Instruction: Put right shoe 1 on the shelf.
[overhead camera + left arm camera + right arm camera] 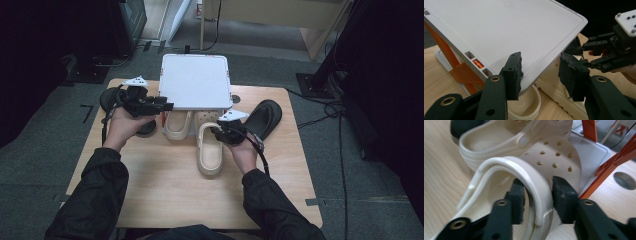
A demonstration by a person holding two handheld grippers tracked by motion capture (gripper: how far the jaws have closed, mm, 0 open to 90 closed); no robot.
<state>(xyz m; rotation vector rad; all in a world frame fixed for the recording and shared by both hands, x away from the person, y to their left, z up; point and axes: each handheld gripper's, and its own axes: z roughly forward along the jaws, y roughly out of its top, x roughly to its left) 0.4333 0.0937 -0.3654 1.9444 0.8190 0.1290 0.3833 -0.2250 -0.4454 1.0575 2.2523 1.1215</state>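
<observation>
The left gripper [167, 106] straddles the near left corner of the white tray lid [195, 80], its jaws apart and not pressing. Right of that lid's corner, the right gripper [216, 131] stands unclenched around the heel strap of the cream clog [209, 150] on the tabletop [170, 190].
</observation>
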